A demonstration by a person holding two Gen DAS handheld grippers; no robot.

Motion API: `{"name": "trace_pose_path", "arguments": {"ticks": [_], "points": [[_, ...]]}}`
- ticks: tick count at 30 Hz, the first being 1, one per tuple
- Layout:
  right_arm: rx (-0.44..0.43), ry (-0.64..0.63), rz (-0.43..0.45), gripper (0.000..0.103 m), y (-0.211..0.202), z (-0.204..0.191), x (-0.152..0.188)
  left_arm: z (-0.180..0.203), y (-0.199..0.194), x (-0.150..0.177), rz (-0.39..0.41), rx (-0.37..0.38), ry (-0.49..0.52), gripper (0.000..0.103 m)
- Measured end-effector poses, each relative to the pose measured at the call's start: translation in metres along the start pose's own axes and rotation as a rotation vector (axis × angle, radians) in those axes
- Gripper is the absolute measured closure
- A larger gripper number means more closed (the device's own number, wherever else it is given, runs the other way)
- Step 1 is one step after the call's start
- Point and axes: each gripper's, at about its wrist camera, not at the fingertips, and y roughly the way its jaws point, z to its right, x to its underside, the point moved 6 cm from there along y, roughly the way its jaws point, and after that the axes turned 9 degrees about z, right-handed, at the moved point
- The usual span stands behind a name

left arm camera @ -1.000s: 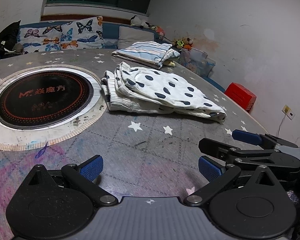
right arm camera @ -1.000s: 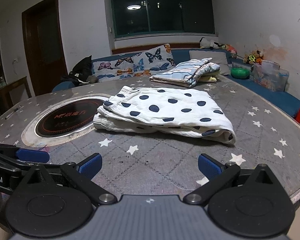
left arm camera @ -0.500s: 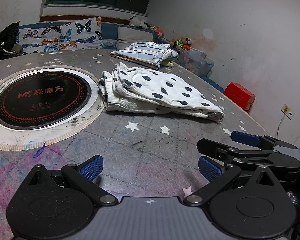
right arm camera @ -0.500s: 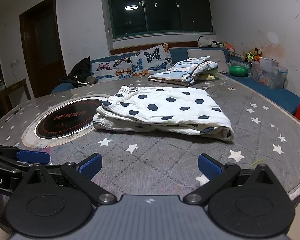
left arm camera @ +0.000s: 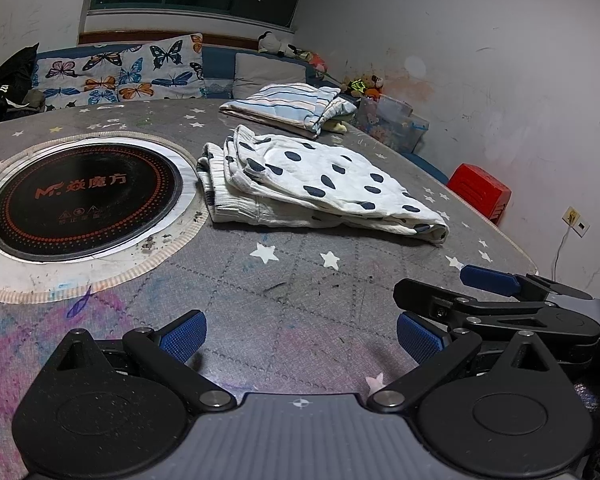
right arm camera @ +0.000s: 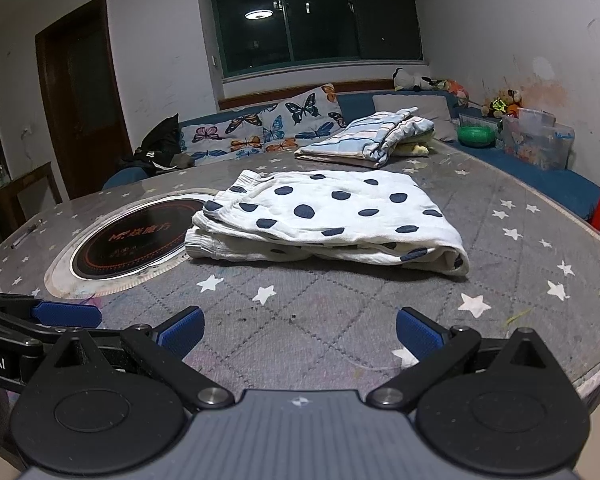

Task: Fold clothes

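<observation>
at twelve o'clock on the table (right arm camera: 340,332) we see folded polka-dot clothes (right arm camera: 332,216); our left gripper (left arm camera: 300,332) and right gripper (right arm camera: 300,330) gape empty, a clear bin (right arm camera: 540,142) of toys at two

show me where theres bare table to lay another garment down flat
The widest bare patch is the grey star-print tabletop between both open grippers and the folded white polka-dot garment. A narrower strip runs right of that garment to the table edge. It is crowded at left by the round black induction cooktop and behind by the folded blue striped cloth.
</observation>
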Motion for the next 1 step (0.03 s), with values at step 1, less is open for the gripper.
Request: {"name": "trace_pose_path", "arguments": {"ticks": [1], "points": [[0.000, 0.002, -0.001, 0.000, 0.0003, 0.0001, 0.0002, 0.0000, 0.0001, 0.0001, 0.000, 0.000, 0.001, 0.000]]}}
